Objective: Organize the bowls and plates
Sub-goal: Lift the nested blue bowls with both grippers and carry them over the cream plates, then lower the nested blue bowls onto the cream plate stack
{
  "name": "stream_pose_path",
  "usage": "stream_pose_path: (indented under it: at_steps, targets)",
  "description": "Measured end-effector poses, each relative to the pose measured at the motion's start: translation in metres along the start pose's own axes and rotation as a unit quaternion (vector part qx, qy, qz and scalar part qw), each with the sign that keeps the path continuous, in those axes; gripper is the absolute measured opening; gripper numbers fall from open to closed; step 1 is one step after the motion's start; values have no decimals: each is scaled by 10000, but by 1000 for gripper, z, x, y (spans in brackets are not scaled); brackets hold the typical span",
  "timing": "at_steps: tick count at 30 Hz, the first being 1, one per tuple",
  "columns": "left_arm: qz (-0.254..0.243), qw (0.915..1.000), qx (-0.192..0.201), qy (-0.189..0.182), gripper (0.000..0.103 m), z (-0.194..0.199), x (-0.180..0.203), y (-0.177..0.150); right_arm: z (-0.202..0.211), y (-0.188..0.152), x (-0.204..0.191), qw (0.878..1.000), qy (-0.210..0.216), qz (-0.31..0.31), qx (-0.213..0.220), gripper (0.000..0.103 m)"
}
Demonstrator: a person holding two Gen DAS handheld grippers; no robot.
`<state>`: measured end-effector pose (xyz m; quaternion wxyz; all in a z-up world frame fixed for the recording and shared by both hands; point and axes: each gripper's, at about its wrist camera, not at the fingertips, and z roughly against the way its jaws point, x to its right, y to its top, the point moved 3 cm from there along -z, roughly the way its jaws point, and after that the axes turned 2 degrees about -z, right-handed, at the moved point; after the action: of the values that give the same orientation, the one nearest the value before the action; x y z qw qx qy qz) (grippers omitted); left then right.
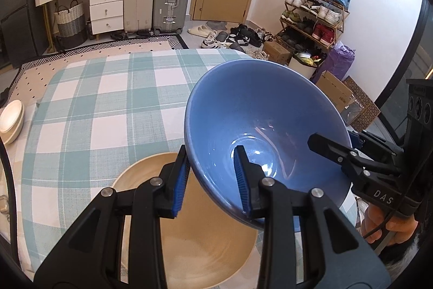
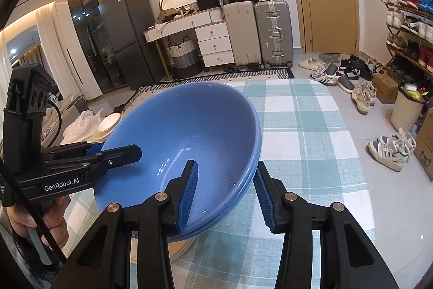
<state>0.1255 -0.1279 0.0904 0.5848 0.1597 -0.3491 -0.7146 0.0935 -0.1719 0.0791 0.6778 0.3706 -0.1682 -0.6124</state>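
You have the glossy blue ceramic bowl (image 1: 259, 126) tilted in the air above the wide beige stoneware plate (image 1: 194, 234) on the checked tabletop (image 1: 89, 99). Your left hand-held gripper (image 1: 212, 180) and right hand-held gripper (image 2: 226, 197) each clamp opposite rims, likely sharing the weight of what seem two nested bowls.

A: How much of the tan plate (image 1: 205, 243) shows?

B: Little. The blue bowl (image 1: 259, 121) and the gripper's fingers (image 1: 178, 180) cover parts; the bottom edge cuts it.

A: One bowl or two stacked?

B: Cannot tell. The white bowls (image 1: 10, 123) are cut off too.
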Motion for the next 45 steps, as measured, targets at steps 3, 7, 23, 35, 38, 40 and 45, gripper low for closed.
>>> stream_pose_path:
  at_steps: [3,7,23,35,38,40,45]
  targets:
    - [51,10000,58,46,29,15,-6,-6,3,0,-11,10000,36,80,2,44]
    - [98,9998,115,122,29,29,-15,-12,5,-1,-26,9998,105,158,13,44]
    - [412,9979,98,493,29,63,-59,-48,-18,-15,-72,9981,428,396,-208,44]
    - [611,9962,-39,620,29,52,-87,-61,-46,-22,-85,9962,564,483,-455,44]
    - [639,9959,-86,635,29,46,-89,-61,-52,-25,-86,9959,576,474,-509,44]
    - [652,9957,-119,641,29,42,-90,-62,-55,-26,-86,9957,577,470,-546,44]
    - [683,9954,-211,638,29,31,-94,-65,-62,-30,-83,9954,566,449,-627,44]
